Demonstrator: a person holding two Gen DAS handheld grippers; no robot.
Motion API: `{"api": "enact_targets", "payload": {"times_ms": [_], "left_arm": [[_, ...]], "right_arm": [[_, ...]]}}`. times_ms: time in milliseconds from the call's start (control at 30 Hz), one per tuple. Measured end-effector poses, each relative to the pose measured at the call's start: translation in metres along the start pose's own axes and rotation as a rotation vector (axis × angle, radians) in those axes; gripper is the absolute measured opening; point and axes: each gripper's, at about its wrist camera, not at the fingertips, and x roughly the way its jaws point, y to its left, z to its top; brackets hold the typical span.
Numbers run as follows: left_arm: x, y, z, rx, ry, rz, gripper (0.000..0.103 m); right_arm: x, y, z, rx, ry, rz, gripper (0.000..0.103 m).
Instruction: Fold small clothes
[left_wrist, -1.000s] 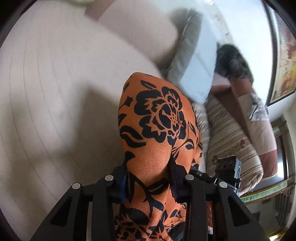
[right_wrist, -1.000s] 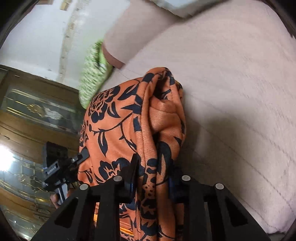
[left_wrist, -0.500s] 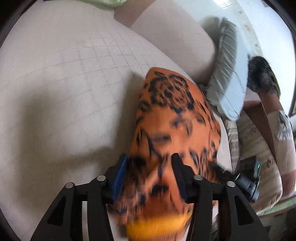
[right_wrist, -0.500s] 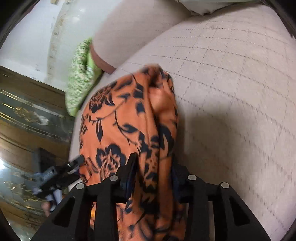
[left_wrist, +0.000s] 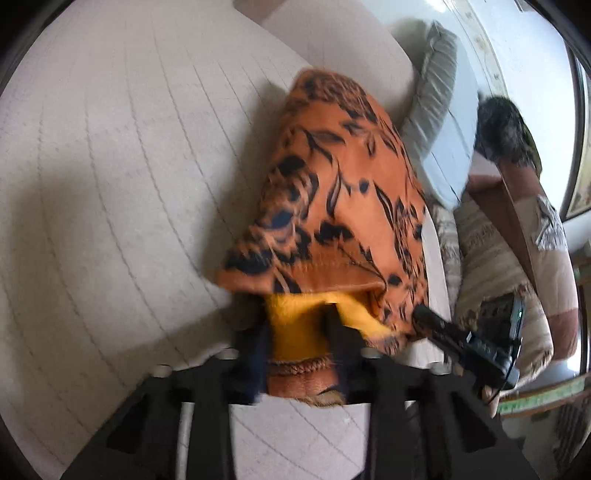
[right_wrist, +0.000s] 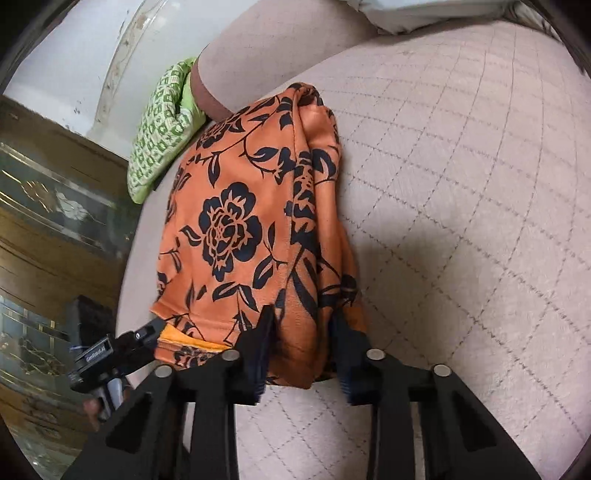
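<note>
Garment (right_wrist: 236, 236) long axis runs fwd from grippers.

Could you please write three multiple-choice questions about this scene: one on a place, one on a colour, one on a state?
1. Where does the far end of the garment lie?
A. on the quilted cushion
B. on a wooden floor
C. inside a basket

2. What colour is the garment's inner lining?
A. blue
B. yellow
C. white

3. How does the right gripper stand?
A. open, away from the cloth
B. open, above the cloth
C. shut on the cloth

Answers:
1 A: in the right wrist view the cloth rests on the cushion.
2 B: yellow shows under the hem at the left gripper.
3 C: cloth is pinched between both fingers.
</note>
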Motion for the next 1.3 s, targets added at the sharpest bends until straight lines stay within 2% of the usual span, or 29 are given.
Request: {"api": "enact_targets", "payload": {"times_ms": [33, 200, 300, 400, 433, 500, 567, 633, 700, 767, 833, 867, 900, 967, 1000, 1033, 1133, 1200, 1300], "left_arm": [[0.004, -0.006, 0.0, 0.013, -0.017, 0.019, 0.018], [0.002, -0.015, -0.007, 0.056, -0.024, 0.073, 0.015], [-0.016, -0.015, -0.012, 0.057, -0.044, 0.045, 0.016], [-0.037, -0.014, -0.021, 0.072, -0.082, 0.027, 0.033], [-0.043, -0.014, -0.023, 0.067, -0.098, 0.012, 0.041], [-0.05, -0.014, -0.024, 0.07, -0.123, 0.0, 0.049], [-0.052, -0.016, -0.017, 0.073, -0.138, 0.027, 0.053], [-0.054, -0.011, -0.007, 0.059, -0.14, 0.062, 0.06], [-0.048, -0.007, 0.003, 0.034, -0.14, 0.089, 0.061], [-0.039, 0.001, 0.013, 0.003, -0.119, 0.071, 0.061], [-0.021, 0.008, 0.014, -0.017, -0.067, 0.058, 0.056], [-0.016, 0.009, 0.012, -0.023, -0.061, 0.057, 0.053], [-0.015, 0.009, 0.009, -0.021, -0.072, 0.062, 0.047], [-0.016, 0.004, 0.004, -0.001, -0.075, 0.061, 0.026], [-0.016, 0.003, 0.002, 0.0, -0.069, 0.039, 0.017], [-0.019, 0.0, -0.001, 0.009, -0.077, 0.049, 0.012], [-0.021, -0.004, -0.009, 0.043, -0.084, 0.077, 0.009], [-0.013, 0.001, -0.007, 0.029, -0.067, 0.105, 0.01], [-0.015, -0.009, -0.01, 0.049, -0.088, 0.155, 0.014]], "right_arm": [[-0.002, 0.002, -0.002, -0.006, -0.004, -0.016, 0.018], [0.011, -0.002, -0.003, 0.013, 0.002, -0.081, 0.016], [0.007, -0.002, -0.003, 0.025, -0.006, -0.052, 0.017], [-0.005, -0.001, -0.008, 0.018, -0.039, -0.045, 0.028], [-0.005, -0.005, -0.011, 0.037, -0.034, -0.029, 0.036], [-0.003, -0.01, -0.013, 0.062, -0.026, -0.003, 0.039], [-0.003, -0.013, -0.012, 0.078, -0.03, 0.012, 0.043], [-0.007, -0.012, -0.011, 0.08, -0.045, 0.037, 0.056], [-0.003, -0.011, -0.01, 0.078, -0.042, 0.024, 0.067], [0.003, -0.013, -0.012, 0.073, -0.019, 0.004, 0.067], [0.007, -0.011, -0.014, 0.048, -0.006, -0.023, 0.063], [0.007, -0.009, -0.014, 0.029, -0.006, -0.04, 0.061], [0.007, -0.006, -0.015, 0.011, -0.005, -0.054, 0.054], [0.009, -0.002, -0.016, -0.014, -0.004, -0.076, 0.048], [0.01, -0.001, -0.017, -0.019, -0.004, -0.081, 0.042], [0.009, 0.001, -0.017, -0.022, -0.006, -0.081, 0.035], [0.01, 0.004, -0.016, -0.009, 0.0, -0.091, 0.03], [0.013, 0.002, -0.017, -0.006, 0.002, -0.097, 0.03], [0.013, 0.003, -0.018, -0.005, 0.0, -0.101, 0.032]]}}
